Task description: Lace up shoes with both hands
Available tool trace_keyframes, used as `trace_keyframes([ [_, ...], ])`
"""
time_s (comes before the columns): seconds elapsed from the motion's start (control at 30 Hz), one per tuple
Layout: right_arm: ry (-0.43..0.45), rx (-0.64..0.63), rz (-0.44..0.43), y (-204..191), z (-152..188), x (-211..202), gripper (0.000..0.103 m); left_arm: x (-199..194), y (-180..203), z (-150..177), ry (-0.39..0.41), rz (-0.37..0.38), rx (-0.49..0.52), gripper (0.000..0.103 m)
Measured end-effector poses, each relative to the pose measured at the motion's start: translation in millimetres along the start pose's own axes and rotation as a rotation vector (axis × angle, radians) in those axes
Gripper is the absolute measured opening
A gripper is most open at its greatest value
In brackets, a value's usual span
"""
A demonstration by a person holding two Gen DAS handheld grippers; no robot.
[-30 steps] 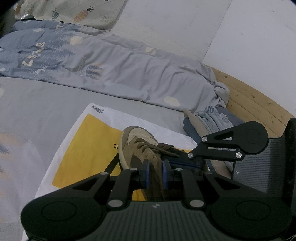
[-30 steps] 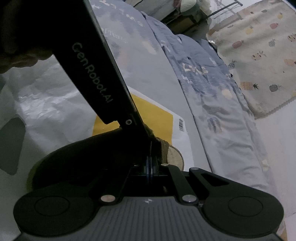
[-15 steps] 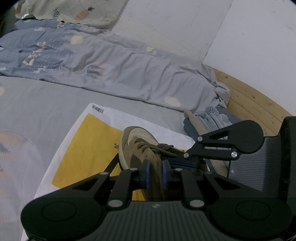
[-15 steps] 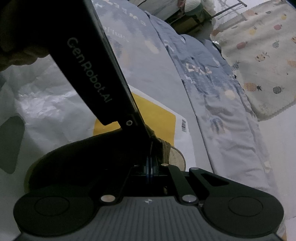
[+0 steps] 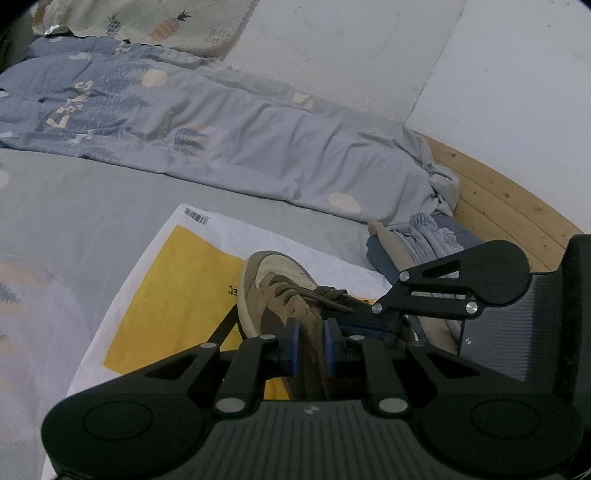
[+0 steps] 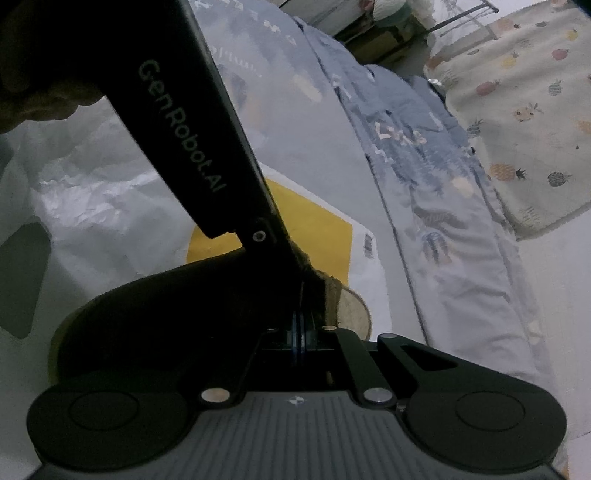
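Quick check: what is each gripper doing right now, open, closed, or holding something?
Left gripper: jaws closed on the side of the brown shoe.
Right gripper: jaws fully closed; whether they pinch a lace cannot be told.

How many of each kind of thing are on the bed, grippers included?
Shoe: 1, brown, its side pinched by the left gripper
Grippers: 2, left gripper and right gripper, the latter with pads together
Yellow-and-white bag under the shoe: 1
Blue-grey duvet: 1
Pineapple-print cloth: 1
Folded clothes pile: 1
Total: 7
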State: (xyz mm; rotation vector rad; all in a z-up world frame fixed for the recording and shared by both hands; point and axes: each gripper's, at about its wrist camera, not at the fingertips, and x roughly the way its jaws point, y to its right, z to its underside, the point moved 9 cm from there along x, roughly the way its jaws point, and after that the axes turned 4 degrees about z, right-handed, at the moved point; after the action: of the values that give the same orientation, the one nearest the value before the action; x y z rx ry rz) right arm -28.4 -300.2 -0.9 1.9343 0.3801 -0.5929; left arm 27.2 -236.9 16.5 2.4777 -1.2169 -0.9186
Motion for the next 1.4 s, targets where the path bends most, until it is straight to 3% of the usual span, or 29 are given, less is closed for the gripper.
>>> trace_keyframes([
  [1.4, 0.009, 0.022, -0.008, 4.4, 0.2, 6.7, 0.000, 3.2, 1.6, -0.1, -0.001, -0.002, -0.005, 0.011],
])
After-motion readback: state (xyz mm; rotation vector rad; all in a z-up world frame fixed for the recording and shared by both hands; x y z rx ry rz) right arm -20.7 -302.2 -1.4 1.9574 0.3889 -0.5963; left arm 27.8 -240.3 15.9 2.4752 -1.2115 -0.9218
